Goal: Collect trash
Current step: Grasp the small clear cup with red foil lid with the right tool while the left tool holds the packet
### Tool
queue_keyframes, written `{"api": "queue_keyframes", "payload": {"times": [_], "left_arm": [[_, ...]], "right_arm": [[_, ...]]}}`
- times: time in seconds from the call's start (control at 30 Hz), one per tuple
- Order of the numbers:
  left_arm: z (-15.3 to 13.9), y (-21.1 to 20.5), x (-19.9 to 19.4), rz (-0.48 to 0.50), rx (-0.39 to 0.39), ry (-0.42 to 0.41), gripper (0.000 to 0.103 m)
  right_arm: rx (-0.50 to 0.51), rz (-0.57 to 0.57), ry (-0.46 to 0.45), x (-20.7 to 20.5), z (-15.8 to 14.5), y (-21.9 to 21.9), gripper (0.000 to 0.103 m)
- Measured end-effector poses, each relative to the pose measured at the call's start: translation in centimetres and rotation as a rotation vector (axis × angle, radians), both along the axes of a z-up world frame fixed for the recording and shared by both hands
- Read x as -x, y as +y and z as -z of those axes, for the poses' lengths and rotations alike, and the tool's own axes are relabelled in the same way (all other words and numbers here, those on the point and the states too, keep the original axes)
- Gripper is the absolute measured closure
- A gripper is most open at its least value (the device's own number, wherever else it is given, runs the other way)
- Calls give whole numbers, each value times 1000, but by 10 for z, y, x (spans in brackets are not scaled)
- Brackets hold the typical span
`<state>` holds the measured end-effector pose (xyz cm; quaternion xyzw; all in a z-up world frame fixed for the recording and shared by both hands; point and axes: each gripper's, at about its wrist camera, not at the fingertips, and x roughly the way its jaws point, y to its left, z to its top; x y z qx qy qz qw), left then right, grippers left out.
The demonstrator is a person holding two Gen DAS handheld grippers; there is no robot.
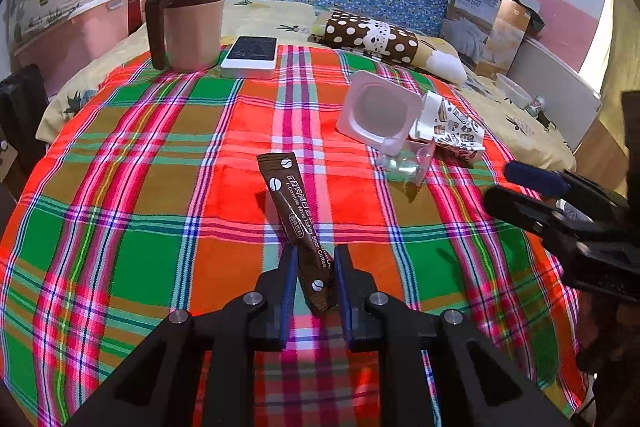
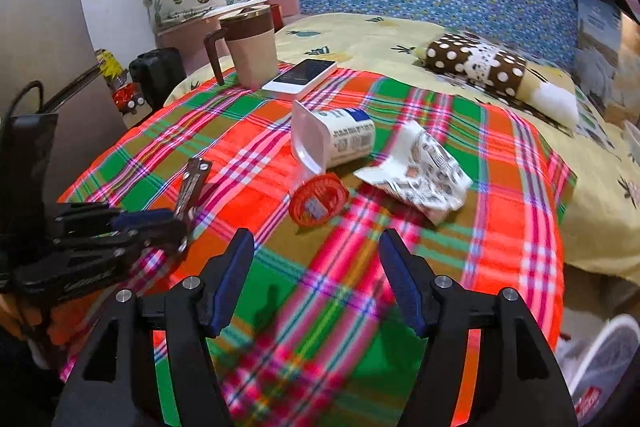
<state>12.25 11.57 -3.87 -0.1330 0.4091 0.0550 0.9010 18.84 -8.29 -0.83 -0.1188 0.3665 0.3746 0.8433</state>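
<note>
the left gripper is narrowed around the near end of a brown coffee sachet, its blue pads on either side of the packet; the sachet's far end tilts up off the plaid cloth and casts a shadow beside it. whether the pads actually press the packet i cannot tell for sure, but it stands between them and appears held. in the right wrist view the same sachet rises from the left gripper at the left edge.

the right gripper is spread wide with nothing between its fingers, hovering over the cloth just short of the other trash. ahead of it a white yogurt cup lies on its side, mouth toward the camera, with a clear plastic lid just in front and a crumpled printed wrapper to the right.

farther back on the cloth stand a mug with a brown lid and a white phone beside it. behind lie a yellow bed sheet and a polka-dot pillow.
</note>
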Motion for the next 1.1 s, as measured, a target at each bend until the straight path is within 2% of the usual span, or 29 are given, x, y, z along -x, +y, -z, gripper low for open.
{"api": "queue_keyframes", "payload": {"times": [0.13,0.5,0.53,0.57,0.63,1.1], "left_arm": [[3,7,-1,-4,18,-1,84],[10,15,-7,8,50,1,84],[11,15,-8,9,51,1,84],[11,15,-8,11,51,1,84],[11,14,-9,13,52,0,84],[2,-6,3,38,53,-15,84]], "right_arm": [[31,-35,-16,-11,7,17,37],[72,-61,17,-29,22,37,37],[77,-60,22,-30,22,37,40],[77,-61,26,-30,23,37,48],[75,-61,33,-30,22,36,55],[9,9,40,-3,6,7,57]]}}
